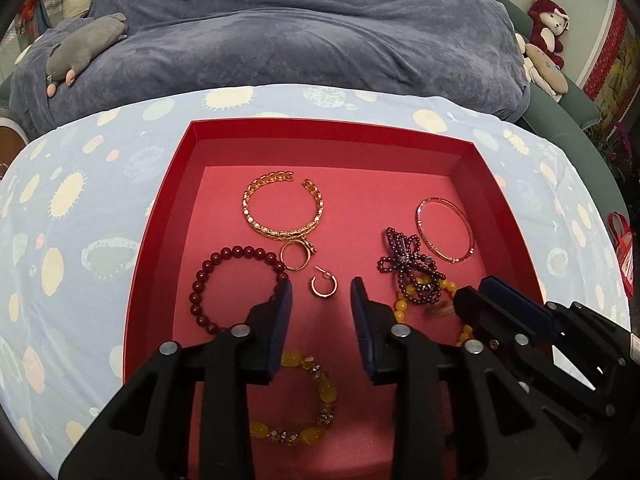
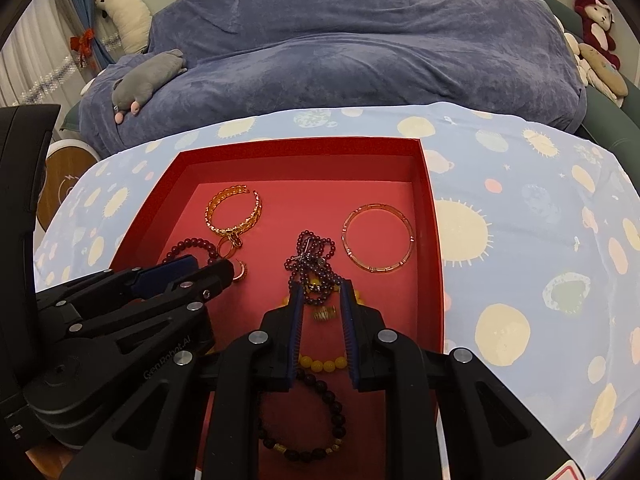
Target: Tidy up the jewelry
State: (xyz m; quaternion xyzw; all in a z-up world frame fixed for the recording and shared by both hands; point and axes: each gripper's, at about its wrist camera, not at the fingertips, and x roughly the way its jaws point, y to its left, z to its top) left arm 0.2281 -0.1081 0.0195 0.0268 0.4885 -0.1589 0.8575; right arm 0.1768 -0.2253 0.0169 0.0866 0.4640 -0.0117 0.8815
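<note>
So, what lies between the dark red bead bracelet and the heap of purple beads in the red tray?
In the left wrist view, a small gold open-hoop earring lies between the dark red bead bracelet and the purple bead heap; around it, bare pink lining.

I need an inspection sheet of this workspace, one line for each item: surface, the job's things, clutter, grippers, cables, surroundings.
Surface: patterned blue cloth under an open red box.
Job's things: all lie in the box: gold chain bracelet, thin bangle, red bead bracelet, ring, small hoop earring, purple bead tangle over yellow beads, dark bead bracelet, yellow stone bracelet.
Clutter: nothing seen.
Grippers: left gripper open around the hoop earring; right gripper open, fingers either side of the purple tangle.
Cables: nothing seen.
Surroundings: blue blanket, grey plush, red plush.
</note>
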